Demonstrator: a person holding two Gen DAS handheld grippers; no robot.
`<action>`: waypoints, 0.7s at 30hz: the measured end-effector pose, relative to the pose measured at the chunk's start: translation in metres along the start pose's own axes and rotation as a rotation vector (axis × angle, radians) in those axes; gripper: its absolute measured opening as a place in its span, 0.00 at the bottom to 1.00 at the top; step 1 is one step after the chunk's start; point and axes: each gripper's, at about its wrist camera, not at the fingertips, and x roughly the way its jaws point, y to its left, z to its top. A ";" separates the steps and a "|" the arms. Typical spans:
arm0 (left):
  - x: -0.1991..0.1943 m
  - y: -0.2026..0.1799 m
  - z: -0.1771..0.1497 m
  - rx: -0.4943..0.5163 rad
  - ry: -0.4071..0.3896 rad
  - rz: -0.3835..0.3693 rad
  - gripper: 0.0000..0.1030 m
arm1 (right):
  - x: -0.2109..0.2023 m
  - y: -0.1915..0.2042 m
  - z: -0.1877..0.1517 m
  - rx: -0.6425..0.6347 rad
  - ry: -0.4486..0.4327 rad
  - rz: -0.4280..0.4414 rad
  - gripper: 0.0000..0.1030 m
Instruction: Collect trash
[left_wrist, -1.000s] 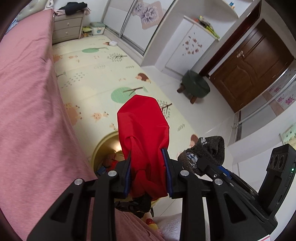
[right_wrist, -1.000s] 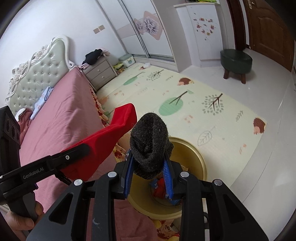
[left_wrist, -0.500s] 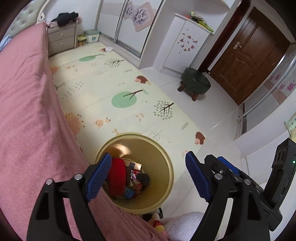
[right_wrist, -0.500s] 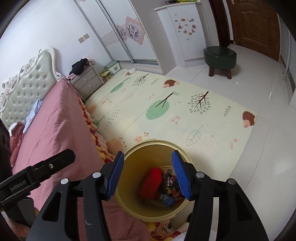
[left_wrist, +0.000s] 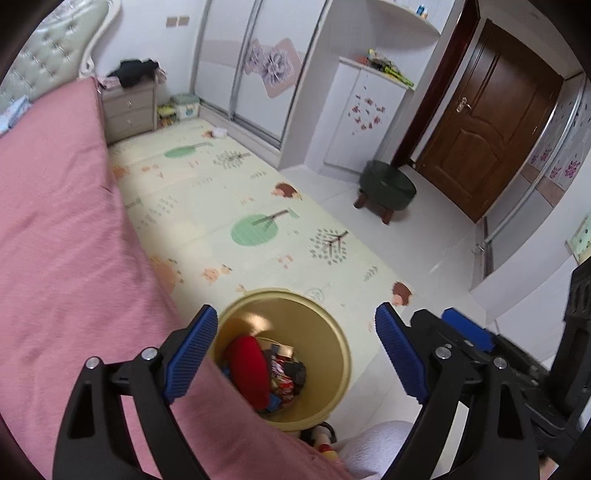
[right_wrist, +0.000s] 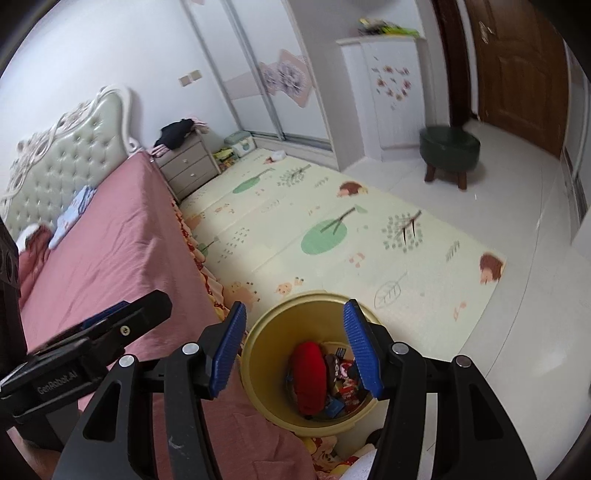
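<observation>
A yellow trash bin (left_wrist: 325, 325) stands on the floor beside the bed; it also shows in the right wrist view (right_wrist: 266, 354). Inside lie a red sock (left_wrist: 247, 365), a dark sock (left_wrist: 295, 373) and mixed wrappers (right_wrist: 343, 384); the red sock shows in the right wrist view too (right_wrist: 310, 373). My left gripper (left_wrist: 293, 354) is open and empty above the bin. My right gripper (right_wrist: 295, 347) is open and empty above it too, and the left gripper's body (right_wrist: 92, 343) shows at its left.
A pink bed (left_wrist: 55, 229) fills the left side, with a tufted headboard (right_wrist: 62, 155). A patterned play mat (left_wrist: 229, 206) covers the floor. A green stool (left_wrist: 388, 184), a nightstand (right_wrist: 184, 162), white wardrobes (left_wrist: 258, 62) and a brown door (left_wrist: 491, 114) stand farther off.
Both grippers opened and dropped the red sock and the dark sock into the bin. Both have since lifted and tilted up a little.
</observation>
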 end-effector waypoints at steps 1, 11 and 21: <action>-0.008 0.005 -0.002 -0.005 -0.010 0.006 0.85 | -0.003 0.007 0.000 -0.017 -0.008 0.000 0.55; -0.078 0.059 -0.032 -0.084 -0.096 0.095 0.92 | -0.022 0.072 -0.025 -0.167 -0.035 0.038 0.67; -0.128 0.107 -0.072 -0.178 -0.149 0.168 0.96 | -0.033 0.121 -0.056 -0.245 -0.044 0.099 0.77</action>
